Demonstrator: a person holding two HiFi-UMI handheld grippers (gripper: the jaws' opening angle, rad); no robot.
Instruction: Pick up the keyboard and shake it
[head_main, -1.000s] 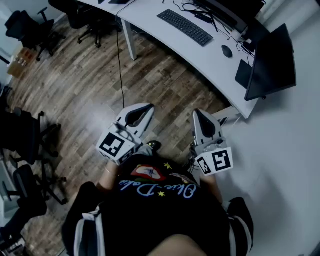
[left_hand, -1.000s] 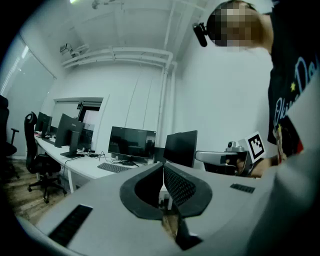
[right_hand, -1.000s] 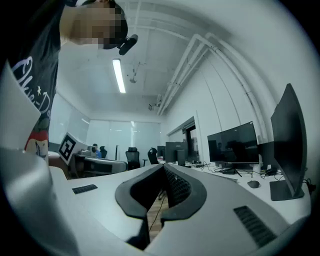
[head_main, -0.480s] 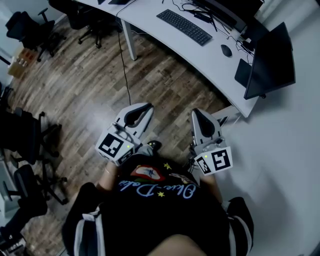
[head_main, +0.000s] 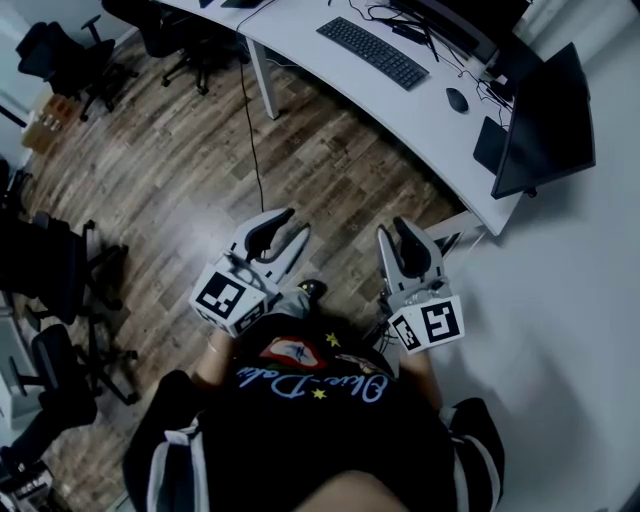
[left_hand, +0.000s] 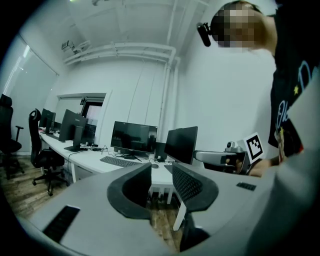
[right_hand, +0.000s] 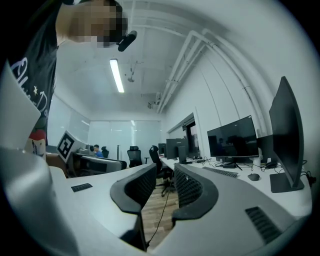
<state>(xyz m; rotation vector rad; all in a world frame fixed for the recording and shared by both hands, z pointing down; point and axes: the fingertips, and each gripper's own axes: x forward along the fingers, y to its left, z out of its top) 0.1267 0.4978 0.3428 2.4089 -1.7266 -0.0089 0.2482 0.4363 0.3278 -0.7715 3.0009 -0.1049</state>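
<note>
We have lifted nothing yet: our left gripper (head_main: 296, 222) and right gripper (head_main: 392, 228) have just opened partway, empty, the flat black keyboard (head_main: 372, 52) untouched well ahead.

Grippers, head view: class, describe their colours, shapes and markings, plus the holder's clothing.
The left gripper and right gripper match: pale grey bodies, curved jaws, black ribbed pads, white cube with black square markers. The person wears a black top with script lettering and white-striped sleeves.
</note>
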